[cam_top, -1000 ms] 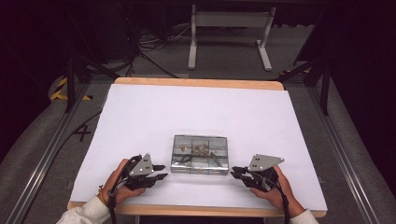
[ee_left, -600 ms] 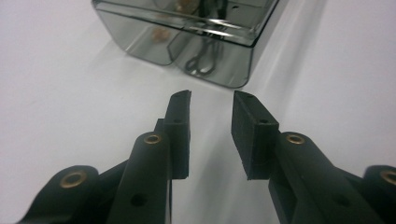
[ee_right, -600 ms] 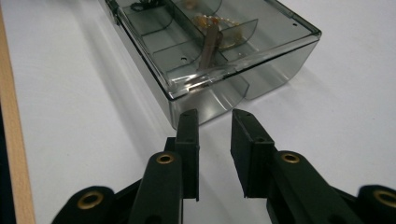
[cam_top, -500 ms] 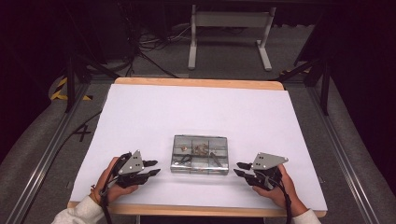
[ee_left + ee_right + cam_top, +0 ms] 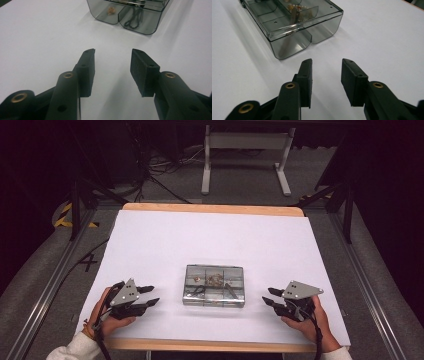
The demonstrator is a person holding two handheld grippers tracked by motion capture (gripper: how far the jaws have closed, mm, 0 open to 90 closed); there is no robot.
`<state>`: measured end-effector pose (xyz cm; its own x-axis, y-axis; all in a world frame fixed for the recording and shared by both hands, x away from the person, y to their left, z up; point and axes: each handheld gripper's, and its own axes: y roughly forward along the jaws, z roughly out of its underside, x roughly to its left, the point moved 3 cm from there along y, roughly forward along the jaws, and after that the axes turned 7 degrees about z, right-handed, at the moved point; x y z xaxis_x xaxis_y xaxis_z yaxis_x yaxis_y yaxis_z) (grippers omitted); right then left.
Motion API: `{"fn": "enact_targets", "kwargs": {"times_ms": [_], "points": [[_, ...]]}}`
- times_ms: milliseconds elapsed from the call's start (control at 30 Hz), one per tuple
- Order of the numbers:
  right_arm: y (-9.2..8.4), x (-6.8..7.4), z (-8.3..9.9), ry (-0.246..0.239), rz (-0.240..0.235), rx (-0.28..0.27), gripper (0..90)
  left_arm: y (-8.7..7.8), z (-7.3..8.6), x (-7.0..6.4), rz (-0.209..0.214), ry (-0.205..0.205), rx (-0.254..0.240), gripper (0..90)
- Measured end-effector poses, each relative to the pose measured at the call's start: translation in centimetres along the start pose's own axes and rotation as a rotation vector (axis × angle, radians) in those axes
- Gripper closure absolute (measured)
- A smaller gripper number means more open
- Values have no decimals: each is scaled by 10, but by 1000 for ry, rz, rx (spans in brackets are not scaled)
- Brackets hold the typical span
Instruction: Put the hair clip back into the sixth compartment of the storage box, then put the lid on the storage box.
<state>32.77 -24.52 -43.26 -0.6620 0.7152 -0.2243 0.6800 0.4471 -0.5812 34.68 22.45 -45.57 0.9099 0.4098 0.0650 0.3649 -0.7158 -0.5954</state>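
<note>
1. High view shows us the counter, covered in white, with the clear compartment box lying flat near its front edge, midway between our two hands. It is the one thing on the counter that can be knocked, so a careless sideways sweep from either hand could shove it across the smooth white sheet or off the front edge.

2. We see the box closed under its clear lid, with small items sitting in separate compartments, among them a dark cord and some pale bits. Our guess is that a grab on one end alone would tilt the box, and if the lid is unlatched, the contents would mix or spill.

3. Our left gripper rests just left of the box, jaws partly apart with nothing between them; they have just been opening. At this gap we judge it too narrow for the box's end, so the tips could skid on the glossy wall.

4. Our right gripper mirrors it on the right, partly spread and empty, jaws likewise just opening. Uneven timing between hands could twist the box.
</note>
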Motion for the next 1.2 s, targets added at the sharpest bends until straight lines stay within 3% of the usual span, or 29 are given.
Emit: {"fn": "enact_targets", "kwargs": {"times_ms": [433, 567, 833, 1200], "points": [[-5, -12, 11, 26, 53, 16, 540, -17, 20, 12, -76, -35, 0, 413], [-7, -16, 14, 40, 65, 16, 520, -16, 22, 14, -80, -53, 4, 376], [-15, -24, 25, 74, 100, 15, 453, -21, 28, 13, -95, -46, 5, 300], [-24, -38, 46, 80, 202, 39, 355, -33, 42, 18, -117, -96, -27, 239]]}}
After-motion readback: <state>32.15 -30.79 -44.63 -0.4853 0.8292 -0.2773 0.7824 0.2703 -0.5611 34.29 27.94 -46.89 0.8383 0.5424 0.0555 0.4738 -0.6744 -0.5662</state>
